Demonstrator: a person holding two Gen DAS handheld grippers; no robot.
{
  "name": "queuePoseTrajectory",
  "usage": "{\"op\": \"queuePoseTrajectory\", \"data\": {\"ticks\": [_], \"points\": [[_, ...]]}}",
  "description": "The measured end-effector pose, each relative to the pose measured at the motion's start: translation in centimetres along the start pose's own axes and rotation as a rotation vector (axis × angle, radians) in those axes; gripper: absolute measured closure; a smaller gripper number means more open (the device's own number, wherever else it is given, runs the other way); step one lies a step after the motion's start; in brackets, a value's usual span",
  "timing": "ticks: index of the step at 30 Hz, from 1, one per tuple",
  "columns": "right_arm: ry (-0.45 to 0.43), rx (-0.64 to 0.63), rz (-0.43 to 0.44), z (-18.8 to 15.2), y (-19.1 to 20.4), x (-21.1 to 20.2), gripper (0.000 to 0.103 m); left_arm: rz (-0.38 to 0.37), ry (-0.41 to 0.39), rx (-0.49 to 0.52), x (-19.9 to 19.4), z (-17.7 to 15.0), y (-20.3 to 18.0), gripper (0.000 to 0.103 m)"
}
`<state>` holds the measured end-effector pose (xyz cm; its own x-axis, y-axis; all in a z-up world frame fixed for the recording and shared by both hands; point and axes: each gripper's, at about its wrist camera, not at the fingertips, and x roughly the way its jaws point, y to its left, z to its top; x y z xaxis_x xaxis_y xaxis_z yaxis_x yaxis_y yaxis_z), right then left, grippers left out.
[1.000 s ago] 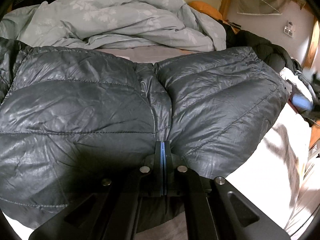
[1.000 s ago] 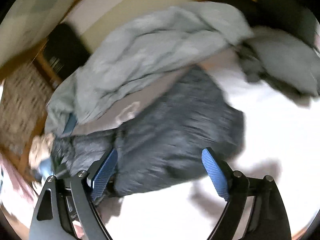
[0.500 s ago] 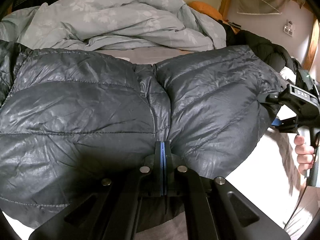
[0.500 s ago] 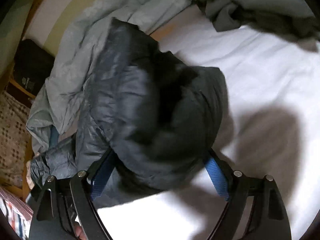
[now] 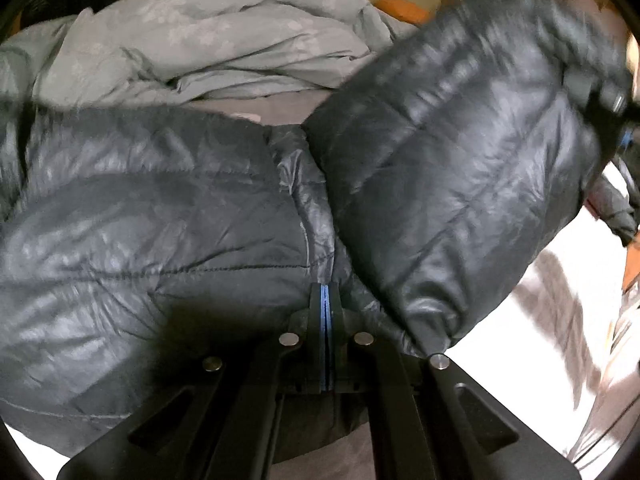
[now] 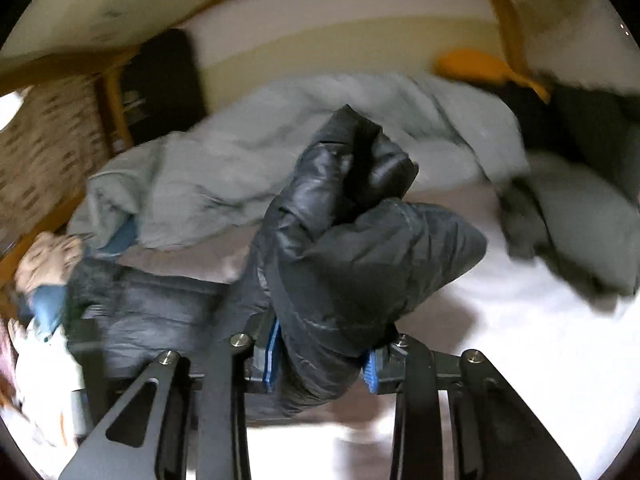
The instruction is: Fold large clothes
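While left fingers pinch jacket hem, right fingers just clamped its bunched side.

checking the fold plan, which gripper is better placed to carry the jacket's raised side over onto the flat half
Right. The right gripper is clamped on the lifted side of the puffer jacket; the left gripper is shut at the middle hem, pinning it.

Dim warm indoor light, white sheet blown out, motion blur throughout (fisheye edges vignetted black).

No legible text — blurred, unreadable.
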<state>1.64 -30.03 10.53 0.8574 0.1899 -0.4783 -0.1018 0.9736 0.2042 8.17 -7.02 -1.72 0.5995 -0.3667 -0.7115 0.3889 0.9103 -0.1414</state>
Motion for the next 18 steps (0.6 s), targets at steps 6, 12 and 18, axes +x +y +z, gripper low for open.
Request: {"op": "queuePoseTrajectory", "data": {"ticks": [6,12,18], "points": [[-0.059,-0.159,0.078,2.0,8.5,-1.7,0.070,0.051,-0.310,-0.034,-10.9,4.4,3.0,0.065],[-0.054,-0.286,0.138,0.7,16.4,-0.1,0.070,0.231,-0.503,-0.081,-19.1,5.5,8.3,0.063],[-0.015,-0.399,0.232,-2.7,24.8,2.0,0.065,0.281,-0.562,-0.210,-22.0,5.6,12.9,0.063]]}}
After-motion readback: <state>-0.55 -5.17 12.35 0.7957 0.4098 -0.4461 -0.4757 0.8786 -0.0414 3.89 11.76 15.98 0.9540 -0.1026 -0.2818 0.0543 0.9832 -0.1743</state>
